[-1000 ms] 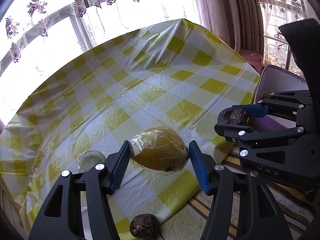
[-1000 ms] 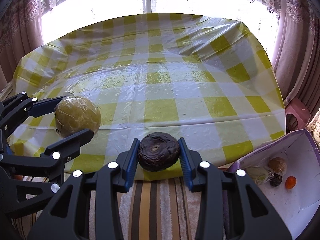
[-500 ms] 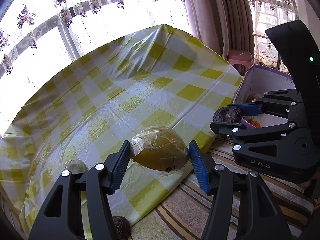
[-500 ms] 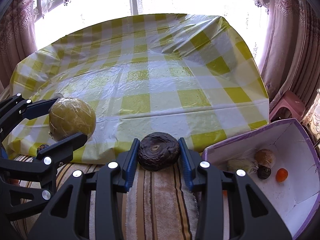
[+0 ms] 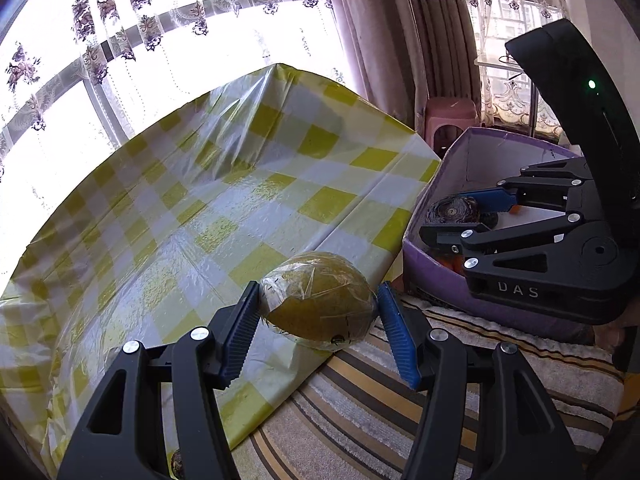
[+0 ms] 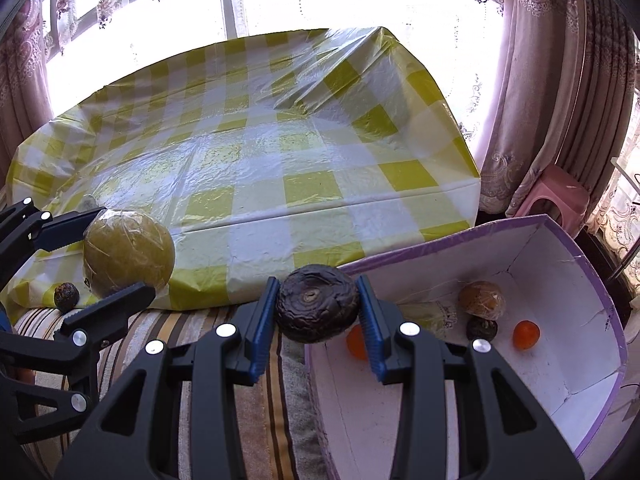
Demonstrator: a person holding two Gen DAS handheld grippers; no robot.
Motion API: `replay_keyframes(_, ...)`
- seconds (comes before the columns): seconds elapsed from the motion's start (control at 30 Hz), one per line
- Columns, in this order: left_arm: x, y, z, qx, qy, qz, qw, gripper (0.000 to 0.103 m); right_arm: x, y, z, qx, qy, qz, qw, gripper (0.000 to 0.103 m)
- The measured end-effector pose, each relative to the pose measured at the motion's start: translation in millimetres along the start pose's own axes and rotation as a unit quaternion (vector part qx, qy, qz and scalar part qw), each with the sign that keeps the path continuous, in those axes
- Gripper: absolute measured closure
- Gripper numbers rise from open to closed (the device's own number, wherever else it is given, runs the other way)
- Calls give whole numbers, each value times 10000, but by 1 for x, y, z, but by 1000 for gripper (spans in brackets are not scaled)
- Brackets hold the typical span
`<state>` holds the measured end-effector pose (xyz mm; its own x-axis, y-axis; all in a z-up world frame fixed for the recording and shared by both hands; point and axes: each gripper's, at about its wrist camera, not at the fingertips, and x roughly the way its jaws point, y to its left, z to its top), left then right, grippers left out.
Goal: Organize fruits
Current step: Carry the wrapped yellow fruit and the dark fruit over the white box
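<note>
My left gripper (image 5: 318, 314) is shut on a large yellow-green fruit wrapped in clear film (image 5: 318, 310), held in the air above the table's near edge; it also shows in the right wrist view (image 6: 128, 252). My right gripper (image 6: 318, 308) is shut on a dark wrinkled fruit (image 6: 318, 306) and holds it over the near-left corner of the purple-edged white box (image 6: 560, 240). In the left wrist view the right gripper (image 5: 460, 220) holds that fruit (image 5: 454, 210) over the box (image 5: 460, 152).
The box holds a wrapped fruit (image 6: 482, 300), a small dark fruit (image 6: 482, 328), two orange fruits (image 6: 526, 334) and a pale packet (image 6: 428, 312). A small dark fruit (image 6: 66, 296) lies at the yellow-checked table's (image 6: 280, 168) near edge. Striped rug below; pink stool (image 6: 556, 196) behind the box.
Both grippers moved right with their fruits. The right gripper went from over the rug to over the box's corner. The left one now sits at the table's right end.
</note>
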<state>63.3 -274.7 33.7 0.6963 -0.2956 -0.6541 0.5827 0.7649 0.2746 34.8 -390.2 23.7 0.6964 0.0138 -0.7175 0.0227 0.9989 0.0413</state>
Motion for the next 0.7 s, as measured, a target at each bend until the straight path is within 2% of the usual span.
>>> replay_keyframes(0.27,-2,-16,8,77,-59,-157,9998,46,-9,-33,-4,148,-20,-260,9995,64)
replay_keyframes(0.47,3,-26,14,-25,-100,-462,9989,46,-15,-67,-9,314,9,-543,9980,64)
replay_keyframes(0.7,14,-47,22,74,-48,-651,9978,46,-17,-109,-17,519,58,-914,9944,64)
